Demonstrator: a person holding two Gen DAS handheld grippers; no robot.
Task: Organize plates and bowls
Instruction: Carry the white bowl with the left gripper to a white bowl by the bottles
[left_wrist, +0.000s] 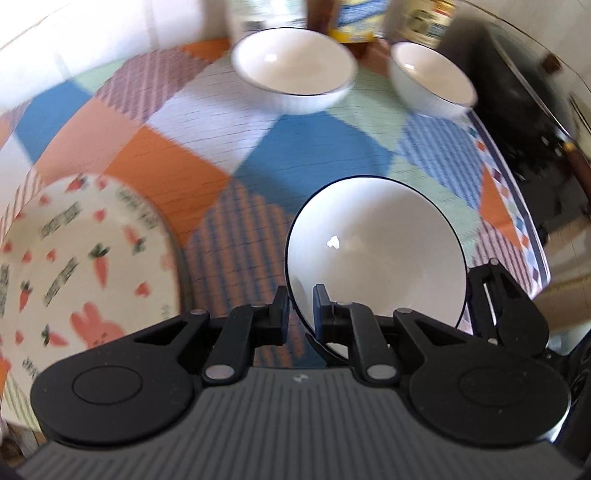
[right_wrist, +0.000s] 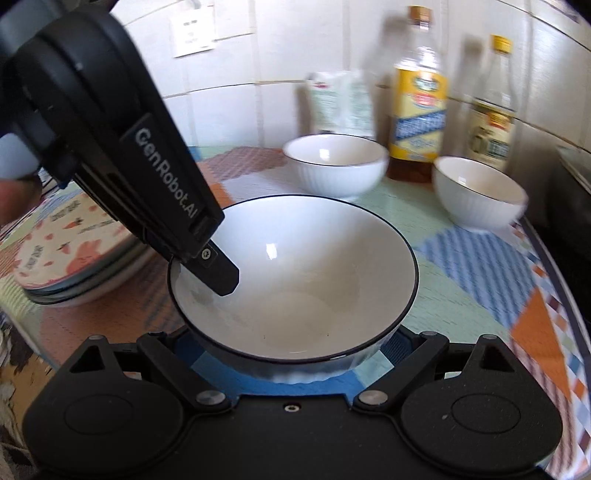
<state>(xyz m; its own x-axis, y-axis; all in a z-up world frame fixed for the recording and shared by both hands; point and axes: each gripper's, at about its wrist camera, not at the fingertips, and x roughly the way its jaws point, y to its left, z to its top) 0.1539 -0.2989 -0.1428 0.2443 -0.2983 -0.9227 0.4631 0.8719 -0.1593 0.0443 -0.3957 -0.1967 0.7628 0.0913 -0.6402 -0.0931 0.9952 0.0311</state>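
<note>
Now our bench (right_wrist: 480, 295), under its patchwork cloth, carries a stack of plates (right_wrist: 77, 254) at the left and two ribbed bowls (right_wrist: 334, 166) at the back. We have the big bowl (right_wrist: 295, 280) pinched by its rim in the left gripper (left_wrist: 301, 308), fingers nearly closed, seemingly for stacking. Our right gripper (right_wrist: 295, 354) waits below it, fingers spread wide, empty.

The bowl (right_wrist: 295, 280) was glossy white glazed ceramic. The left gripper (left_wrist: 301, 308) was matt black plastic with metal pins. The bench cloth (left_wrist: 314, 144) looked woven and matt.
</note>
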